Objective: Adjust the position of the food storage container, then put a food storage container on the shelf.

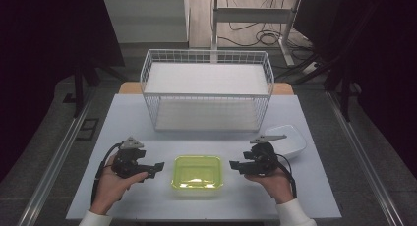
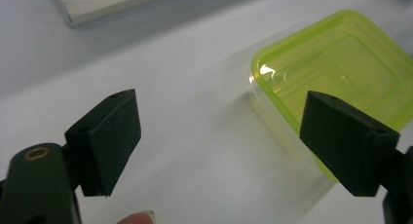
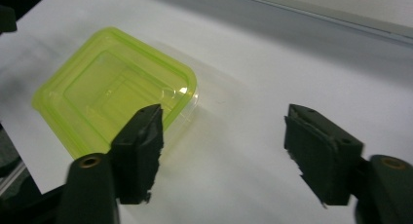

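Between your two open tools, left tool (image 1: 158, 167) and right tool (image 1: 234, 165), sits the green box (image 1: 197, 171), ungripped. Approach step; next, close in squarely on both sides.

Lime-green translucent container (image 1: 197, 172) (rectangular, rounded corners, lid on) lies flat on table (image 1: 147, 206), upright, in front of white wire basket (image 1: 206, 88), well apart from it, nearer table's front edge; glare spot on lid.
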Demonstrator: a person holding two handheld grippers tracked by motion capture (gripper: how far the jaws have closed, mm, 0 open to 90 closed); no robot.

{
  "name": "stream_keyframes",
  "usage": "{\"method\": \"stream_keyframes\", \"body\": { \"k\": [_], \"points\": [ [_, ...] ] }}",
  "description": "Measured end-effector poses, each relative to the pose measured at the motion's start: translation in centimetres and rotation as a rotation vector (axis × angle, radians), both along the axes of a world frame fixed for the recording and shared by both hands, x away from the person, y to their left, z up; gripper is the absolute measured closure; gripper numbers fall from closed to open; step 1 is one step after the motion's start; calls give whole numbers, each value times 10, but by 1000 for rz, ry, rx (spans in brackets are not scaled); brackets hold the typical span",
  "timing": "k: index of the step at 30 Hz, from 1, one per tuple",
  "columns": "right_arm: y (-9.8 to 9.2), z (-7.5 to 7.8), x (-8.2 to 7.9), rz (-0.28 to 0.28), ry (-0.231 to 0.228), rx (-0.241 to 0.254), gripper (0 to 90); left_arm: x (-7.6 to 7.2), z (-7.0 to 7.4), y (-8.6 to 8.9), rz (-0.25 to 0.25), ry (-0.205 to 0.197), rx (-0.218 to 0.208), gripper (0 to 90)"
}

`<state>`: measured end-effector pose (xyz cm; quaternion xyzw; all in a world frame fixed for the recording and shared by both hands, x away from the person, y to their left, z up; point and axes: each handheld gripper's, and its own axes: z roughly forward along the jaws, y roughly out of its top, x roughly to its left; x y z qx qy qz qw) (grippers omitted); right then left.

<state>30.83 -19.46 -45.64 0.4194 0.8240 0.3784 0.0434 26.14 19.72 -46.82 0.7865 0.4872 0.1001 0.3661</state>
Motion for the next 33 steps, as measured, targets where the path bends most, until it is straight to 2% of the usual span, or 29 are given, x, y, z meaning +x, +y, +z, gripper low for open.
{"method": "stream_keyframes", "body": {
  "k": [3,6,9,13,19,31,33],
  "points": [
    [1,-2,-1,1,2,18,234,0,0,1,7,17,-12,163],
    [1,-2,-2,1,1,31,235,0,0,3,25,25,-38,171],
    [2,-3,-2,-4,8,41,241,0,-1,4,15,42,-47,203],
    [3,-4,-1,-10,28,60,249,-1,-2,2,20,45,-48,208],
    [8,-9,0,-16,65,95,273,-1,-3,1,27,64,-90,205],
    [17,-27,1,-17,132,126,327,4,-20,-5,32,142,-175,229],
    [17,-30,2,-21,153,140,335,4,-21,-7,33,143,-169,234]
  ]
}}
